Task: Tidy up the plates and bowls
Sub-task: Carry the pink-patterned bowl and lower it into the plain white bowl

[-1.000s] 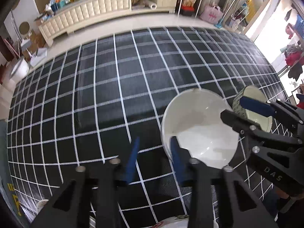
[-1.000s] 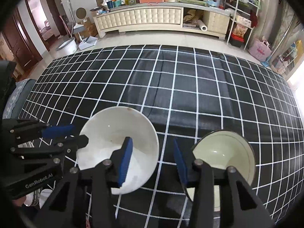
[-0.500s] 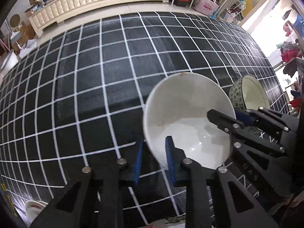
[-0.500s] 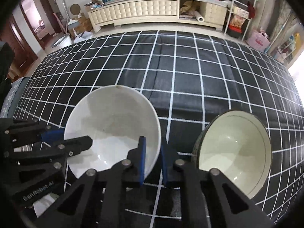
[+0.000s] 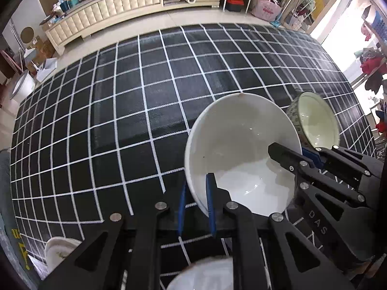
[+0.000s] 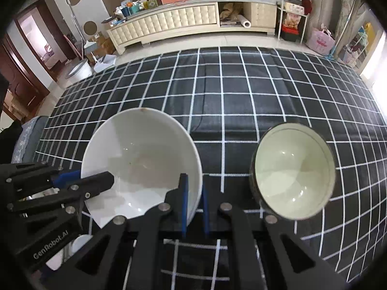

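A home living room: tufted cream sideboard (image 6: pixel 169 23), cluttered shelves (image 6: pixel 292 12), wooden doors (image 6: pixel 21 72).

Big white bowl (image 5: pixel 241 149) is plain and glossy, tipped a bit, rim pinched on two sides, with a tiny brown chip or speck on its far rim. Just beside it sits a smaller bowl (image 6: pixel 293 171), pale green inside with a dark patterned outside, I think, on the black checked cloth (image 6: pixel 241 96).
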Tool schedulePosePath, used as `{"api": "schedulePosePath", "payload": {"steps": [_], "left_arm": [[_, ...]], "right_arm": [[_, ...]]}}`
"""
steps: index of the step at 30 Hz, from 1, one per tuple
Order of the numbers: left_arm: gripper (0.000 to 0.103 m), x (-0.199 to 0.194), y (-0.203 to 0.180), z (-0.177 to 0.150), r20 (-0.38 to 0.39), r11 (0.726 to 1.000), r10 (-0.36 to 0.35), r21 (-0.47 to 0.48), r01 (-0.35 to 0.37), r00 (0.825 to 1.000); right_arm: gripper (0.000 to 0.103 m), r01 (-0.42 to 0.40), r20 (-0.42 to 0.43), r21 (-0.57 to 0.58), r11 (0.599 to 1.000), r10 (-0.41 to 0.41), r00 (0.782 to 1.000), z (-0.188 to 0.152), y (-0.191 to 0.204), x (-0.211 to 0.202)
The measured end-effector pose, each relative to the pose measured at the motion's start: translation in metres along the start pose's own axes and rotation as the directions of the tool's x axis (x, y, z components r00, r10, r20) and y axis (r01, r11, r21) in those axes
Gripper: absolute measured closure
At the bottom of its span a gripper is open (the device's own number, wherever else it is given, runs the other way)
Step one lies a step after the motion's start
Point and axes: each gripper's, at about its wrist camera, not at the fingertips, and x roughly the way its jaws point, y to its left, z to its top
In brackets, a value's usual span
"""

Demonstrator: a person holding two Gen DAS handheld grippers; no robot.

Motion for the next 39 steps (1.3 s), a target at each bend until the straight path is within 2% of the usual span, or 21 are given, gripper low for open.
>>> {"api": "schedulePosePath", "payload": {"steps": [8,20,32,39], "left_arm": [[0.089,-0.039,0.001,-0.023,0.053,1.000,-0.013,-0.021,0.014,0.999],[0.090,-0.081,0.008,-0.081,0.086,0.998,-0.010,-0.058,0.015,0.996],[0.090,-0.073,0.021,-0.135,0.031,0.994,-0.012,-0.108,0.015,0.999],[0.090,-0.061,0.024,-0.150,-0.006,0.992,-0.008,-0.125,0.008,1.000]], "right_arm": [[0.089,-0.008,0.035,-0.015,1.000,0.009,0.999,-0.010,0.018,-0.040],[0.089,-0.016,0.012,-0.024,1.000,0.016,1.000,-0.040,0.040,-0.055],[0.089,-0.018,-0.055,-0.034,0.999,0.016,0.998,-0.079,0.053,-0.039],[0.089,-0.020,-0.089,-0.027,0.999,0.018,0.996,-0.090,0.055,-0.030]]}}
